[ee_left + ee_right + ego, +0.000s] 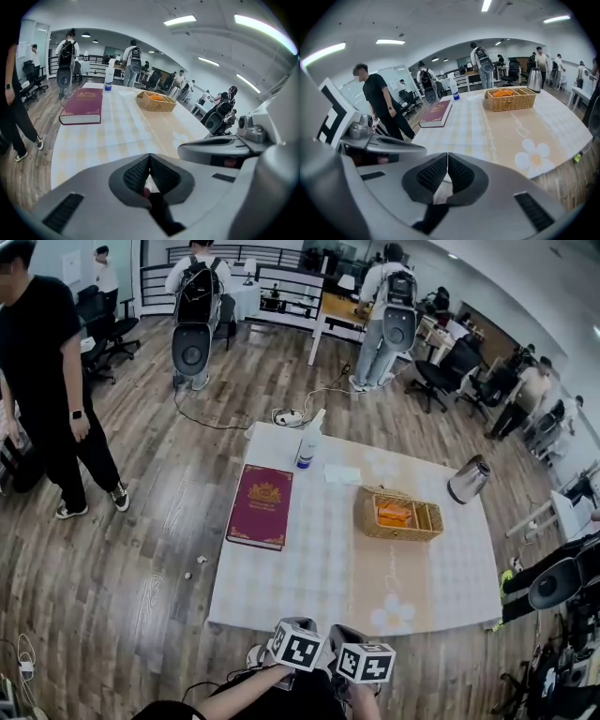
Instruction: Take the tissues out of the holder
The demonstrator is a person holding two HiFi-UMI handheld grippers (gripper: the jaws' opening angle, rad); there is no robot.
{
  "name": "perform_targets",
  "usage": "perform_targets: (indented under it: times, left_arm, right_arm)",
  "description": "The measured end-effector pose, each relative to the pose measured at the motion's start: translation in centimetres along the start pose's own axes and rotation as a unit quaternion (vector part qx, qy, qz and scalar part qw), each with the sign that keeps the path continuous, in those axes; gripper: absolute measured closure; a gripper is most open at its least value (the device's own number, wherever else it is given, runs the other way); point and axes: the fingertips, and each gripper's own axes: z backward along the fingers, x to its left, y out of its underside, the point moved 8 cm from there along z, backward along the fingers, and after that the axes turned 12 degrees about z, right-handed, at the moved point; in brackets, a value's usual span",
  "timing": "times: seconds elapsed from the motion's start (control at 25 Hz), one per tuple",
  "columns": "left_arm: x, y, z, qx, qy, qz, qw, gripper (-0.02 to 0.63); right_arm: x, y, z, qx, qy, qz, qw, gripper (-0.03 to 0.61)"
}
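Left claw (149,157): I read its jaws as closed tip to tip, with nothing between the ribbed pads. Right claw (447,154): jaws likewise pressed together and empty. In the head view the two claws sit side by side, their marker cubes almost touching, just off the near edge of the counter (309,601) and above the wooden floor (141,549).

The counter carries a pale checked cloth with a flower print near its front edge. On the far right half stands the wicker holder (398,516), well apart from both claws. The orange packs (394,513) lie inside it, in the left part; its small right compartment shows only wicker.

To the holder's left lies a dark red book (260,506), flat on the cloth. Beyond the book a white spray bottle (308,443) stands upright near the far edge, and a flat white packet (342,474) lies just beside it. A steel kettle (468,480) stands at the far right corner.

A person in black (47,381) stands on the floor to the left.
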Motion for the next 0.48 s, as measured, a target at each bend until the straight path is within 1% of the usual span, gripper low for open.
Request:
perform_targets:
  times: [0.2, 0.48]
  left_arm:
    - [0.0, -1.0, -0.7, 0.007, -0.005, -0.005, 1.0000, 0.607]
    - [0.0, -2.6, -3.1, 0.021, -0.014, 0.004, 0.9997, 0.607]
  right_arm:
    - [-1.0, -0.8, -0.5, 0.005, 0.005, -0.004, 1.000, 0.565]
    - [-3.2, -2.5, -2.4, 0.021, -0.012, 0.022, 0.999, 0.563]
